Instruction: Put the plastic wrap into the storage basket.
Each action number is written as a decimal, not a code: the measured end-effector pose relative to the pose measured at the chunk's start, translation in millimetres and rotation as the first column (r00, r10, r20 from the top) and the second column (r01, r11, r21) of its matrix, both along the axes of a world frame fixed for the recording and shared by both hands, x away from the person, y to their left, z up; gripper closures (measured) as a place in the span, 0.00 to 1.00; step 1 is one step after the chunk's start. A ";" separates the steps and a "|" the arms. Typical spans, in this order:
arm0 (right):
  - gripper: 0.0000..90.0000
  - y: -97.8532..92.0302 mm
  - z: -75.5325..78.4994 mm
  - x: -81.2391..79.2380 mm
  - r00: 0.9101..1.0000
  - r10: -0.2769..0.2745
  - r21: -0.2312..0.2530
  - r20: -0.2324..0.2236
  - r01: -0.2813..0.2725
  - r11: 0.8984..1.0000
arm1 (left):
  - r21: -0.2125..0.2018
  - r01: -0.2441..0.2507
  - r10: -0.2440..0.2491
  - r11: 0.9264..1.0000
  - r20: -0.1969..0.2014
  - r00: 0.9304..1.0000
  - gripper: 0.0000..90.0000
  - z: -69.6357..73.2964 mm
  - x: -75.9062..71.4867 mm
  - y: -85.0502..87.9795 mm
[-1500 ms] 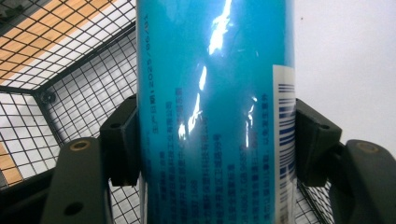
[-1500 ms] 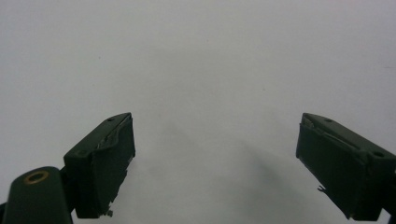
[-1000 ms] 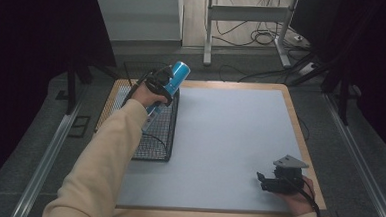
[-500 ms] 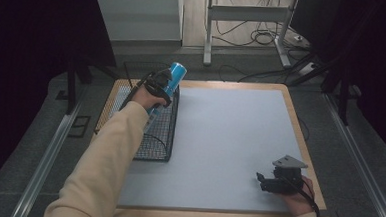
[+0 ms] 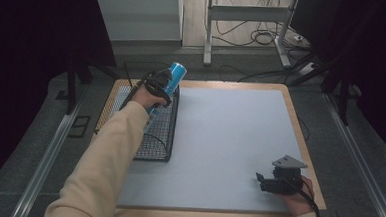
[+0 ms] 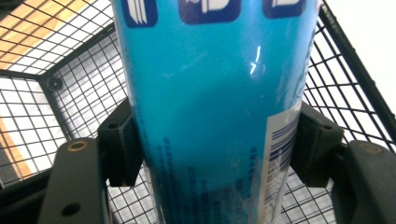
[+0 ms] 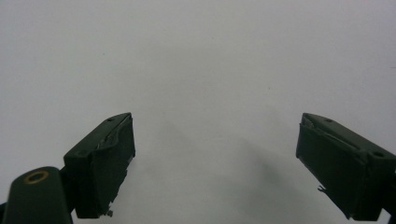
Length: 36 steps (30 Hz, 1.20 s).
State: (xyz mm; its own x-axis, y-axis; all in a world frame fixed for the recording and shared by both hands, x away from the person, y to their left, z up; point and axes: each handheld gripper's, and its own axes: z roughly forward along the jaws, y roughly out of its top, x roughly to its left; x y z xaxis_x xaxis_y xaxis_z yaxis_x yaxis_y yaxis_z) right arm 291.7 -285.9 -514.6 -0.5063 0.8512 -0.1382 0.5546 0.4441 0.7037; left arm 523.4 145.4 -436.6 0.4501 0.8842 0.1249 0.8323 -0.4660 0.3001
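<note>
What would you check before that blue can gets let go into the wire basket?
1. Blue can between the left gripper's pads: ok; the jaws have just been opening, though the pads are touching its sides.
2. Can above the wire basket: ok, mesh lies under and behind it.
3. Can upright: not ok, it leans in the high view.
4. Basket floor beneath the can free: cannot tell, the can hides it.
5. Right gripper out of the way: ok, open and holding nothing over the grey table, far from the basket.
</note>
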 end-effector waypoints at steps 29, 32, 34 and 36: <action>0.13 1.6 2.9 -2.0 1.000 0.004 0.001 0.008 -0.004 1.000 | -0.267 0.295 -0.246 0.918 0.202 0.948 0.13 57.7 -143.6 -55.4; 0.13 1.1 3.2 -2.0 1.000 0.004 0.002 0.010 -0.004 1.000 | -0.273 0.339 -0.282 0.900 0.227 0.932 0.14 52.1 -160.9 -65.5; 0.13 0.8 3.0 -1.8 1.000 0.004 0.004 0.009 -0.004 1.000 | -0.285 0.366 -0.307 0.886 0.230 0.923 0.14 46.3 -171.6 -72.1; 0.13 1.0 2.9 -1.9 1.000 0.007 0.003 0.008 -0.007 1.000 | -0.281 0.384 -0.323 0.880 0.239 0.916 0.14 37.9 -182.0 -79.7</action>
State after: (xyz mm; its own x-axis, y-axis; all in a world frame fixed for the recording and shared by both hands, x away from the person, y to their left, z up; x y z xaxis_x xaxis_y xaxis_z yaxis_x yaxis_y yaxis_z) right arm 289.7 -284.9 -511.7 -0.5109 0.8482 -0.1399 0.5457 0.4457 0.7096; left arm 341.4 65.6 -398.7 0.7365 0.6760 -0.0248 0.5477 -0.5743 0.6084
